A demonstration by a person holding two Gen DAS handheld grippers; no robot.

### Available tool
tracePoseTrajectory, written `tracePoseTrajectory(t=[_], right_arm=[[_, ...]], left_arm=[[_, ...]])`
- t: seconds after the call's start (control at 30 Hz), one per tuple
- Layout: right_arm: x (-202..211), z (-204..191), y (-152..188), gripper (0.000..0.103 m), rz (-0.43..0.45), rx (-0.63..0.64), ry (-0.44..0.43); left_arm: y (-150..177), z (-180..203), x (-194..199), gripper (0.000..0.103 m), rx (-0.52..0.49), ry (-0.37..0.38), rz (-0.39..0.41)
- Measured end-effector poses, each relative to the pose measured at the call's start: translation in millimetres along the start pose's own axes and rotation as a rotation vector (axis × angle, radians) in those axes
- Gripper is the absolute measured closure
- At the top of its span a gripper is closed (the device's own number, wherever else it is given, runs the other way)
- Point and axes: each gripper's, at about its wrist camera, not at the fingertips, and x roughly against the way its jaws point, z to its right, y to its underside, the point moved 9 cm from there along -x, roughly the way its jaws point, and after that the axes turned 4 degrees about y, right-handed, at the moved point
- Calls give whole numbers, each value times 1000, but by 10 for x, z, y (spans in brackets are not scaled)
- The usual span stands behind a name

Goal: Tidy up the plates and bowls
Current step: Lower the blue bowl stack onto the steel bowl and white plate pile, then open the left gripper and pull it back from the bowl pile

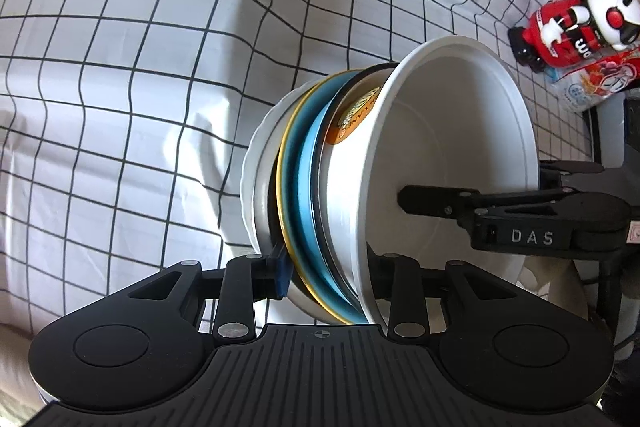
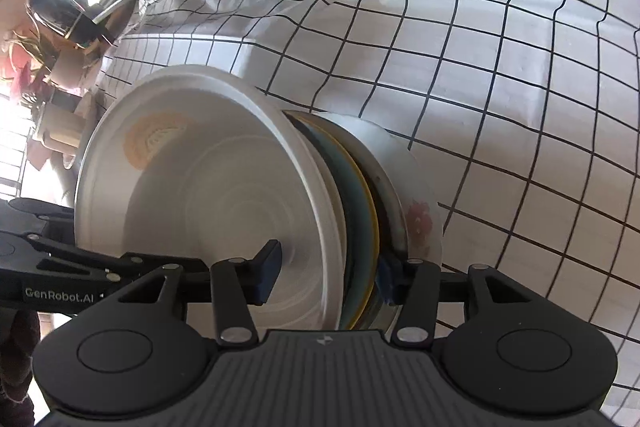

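Black-gridded white cloth (image 1: 120,87) fills the background; both my left gripper (image 1: 328,281) and right gripper (image 2: 326,273) clamp the nested stack of white bowl and coloured plates (image 1: 360,195) at frame centre. Carrying step, I judge; next, set it down level.

White bowl (image 1: 452,163), blue yellow-rimmed plate (image 1: 304,187), black-gridded white cloth (image 1: 120,87).

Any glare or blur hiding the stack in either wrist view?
Left wrist: evenly lit, stack of dishes sharp, fisheye bends the checked cloth. Right wrist: blown-out window glare top left, white bowl interior slightly smeared, yet rims readable.
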Motion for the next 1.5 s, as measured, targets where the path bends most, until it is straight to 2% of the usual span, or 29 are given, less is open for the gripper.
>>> tracePoseTrajectory(t=[0.2, 0.43, 0.6, 0.77, 1.0, 1.27, 1.5], right_arm=[[-1, -1, -9, 53, 26, 3, -21], [6, 15, -3, 53, 56, 11, -53], [11, -27, 37, 53, 69, 26, -10], [0, -118, 88, 52, 59, 98, 65], [42, -147, 108, 53, 53, 123, 110], [174, -161, 86, 53, 65, 138, 140], [266, -132, 90, 53, 67, 109, 123]], left_arm=[[-25, -11, -14, 70, 29, -17, -16], [-13, 74, -1, 67, 4, -75, -45], [-25, 82, 75, 62, 12, -95, -51], [-46, -16, 95, 61, 78, -62, -37], [-5, -11, 123, 57, 83, -41, -26], [14, -1, 157, 58, 71, -18, -5], [3, -36, 136, 55, 79, 25, 23]])
